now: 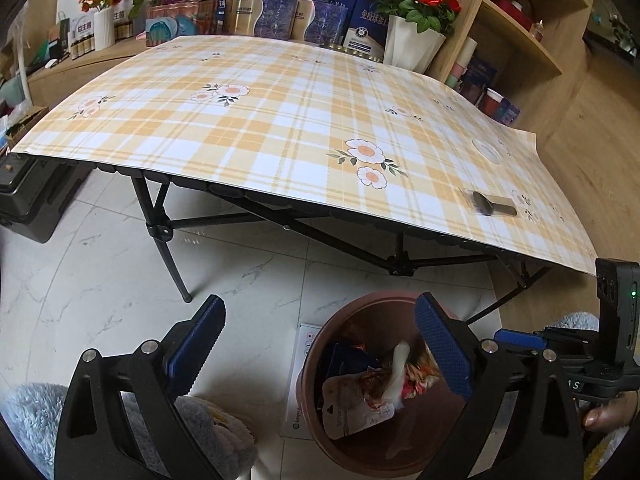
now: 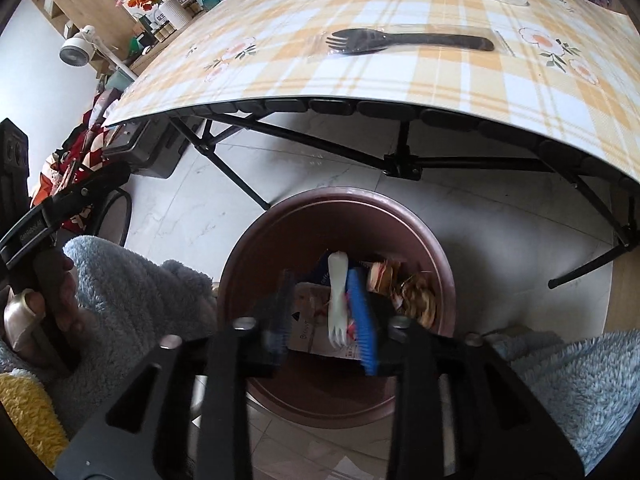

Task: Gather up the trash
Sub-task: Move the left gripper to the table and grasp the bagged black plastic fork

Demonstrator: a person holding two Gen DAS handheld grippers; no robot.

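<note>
A brown round bin (image 1: 320,344) stands on the floor in front of the table and holds wrappers and pouches; it also shows in the right wrist view (image 2: 248,248). A white plastic fork (image 2: 337,300) is in the air over the bin, between the blurred jaws of my right gripper (image 2: 326,320), which look parted; it also shows in the left wrist view (image 1: 396,372). My left gripper (image 1: 320,344) is open and empty beside the bin. A black fork in a clear wrapper (image 2: 408,42) lies on the plaid table (image 2: 280,80) near its front edge, and it also shows in the left wrist view (image 1: 490,204).
A clear round lid (image 1: 486,151) lies on the table's right side. Black folding legs (image 1: 160,232) stand under the table. Boxes and flower pots (image 1: 412,12) line the back. A wooden shelf (image 1: 516,40) stands at the right. A black case (image 1: 28,196) sits on the floor left.
</note>
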